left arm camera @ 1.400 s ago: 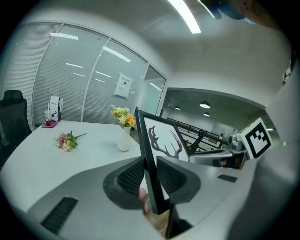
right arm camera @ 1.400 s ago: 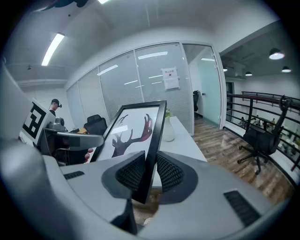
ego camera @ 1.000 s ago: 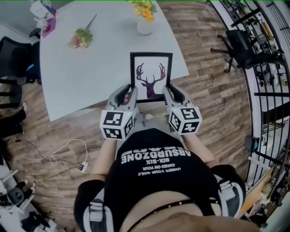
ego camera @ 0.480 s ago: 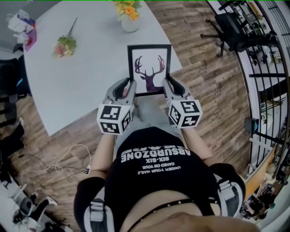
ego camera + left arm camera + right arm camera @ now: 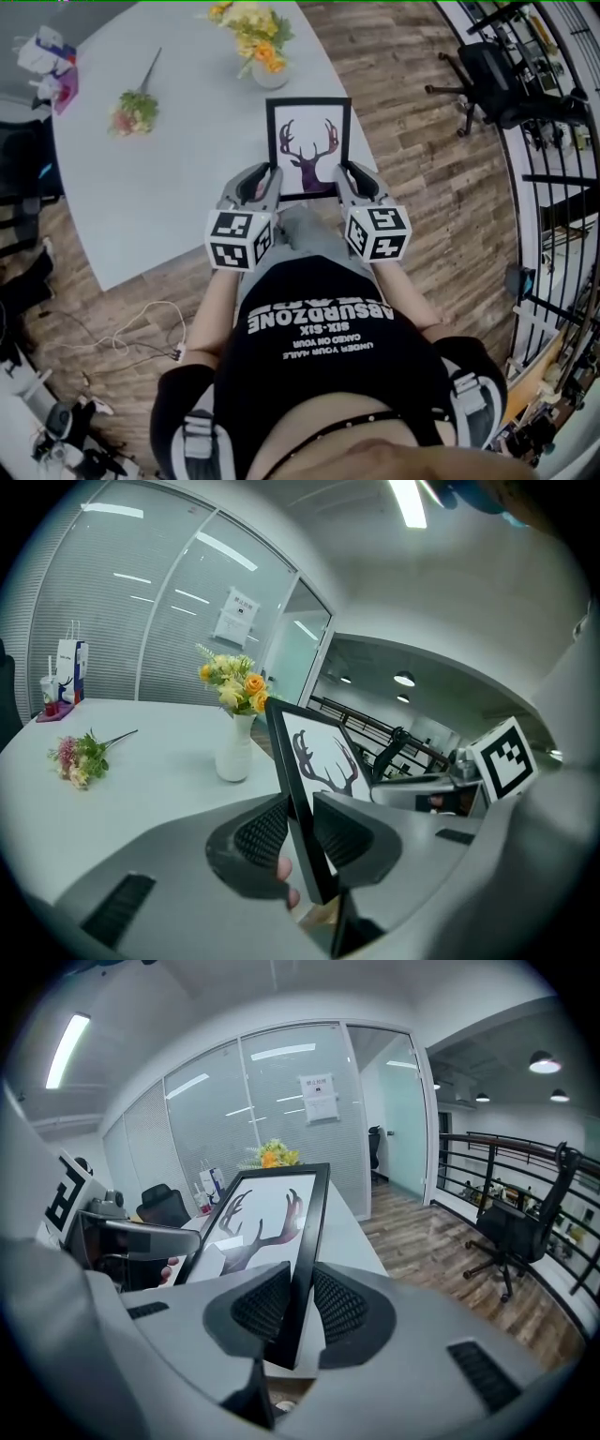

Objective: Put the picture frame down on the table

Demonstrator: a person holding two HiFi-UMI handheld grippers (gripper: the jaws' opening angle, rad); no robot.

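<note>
Two grippers are clamped on the picture frame (image 5: 308, 148): left gripper (image 5: 265, 180) at its 7 o'clock corner, right gripper (image 5: 345, 175) at 5. Frame is held over the table (image 5: 159, 178) edge, long axis & antlers pointing to 12. At 11, vase (image 5: 270, 75) w/ flowers (image 5: 251, 23) in it.

The rectangular black-bordered picture frame (image 5: 308, 148) is filled with a white sheet, on which a stag's head with antlers is printed in dark purple. The grey plastic left gripper (image 5: 265, 178) and right gripper (image 5: 349, 176) are lined with black cross-hatched pads (image 5: 262, 1303), and their cubes (image 5: 378, 232) are covered with black-and-white square markers. The rounded table top (image 5: 178, 178) is coloured pale grey. Yellow and orange flowers (image 5: 251, 28) are set in a small white vase (image 5: 269, 75). Pink blooms and green leaves are seen in the loose bunch (image 5: 136, 111). The plank floor (image 5: 422, 187) is patterned in brown wood grain. White lettering is printed on the person's black T-shirt (image 5: 319, 366).
</note>
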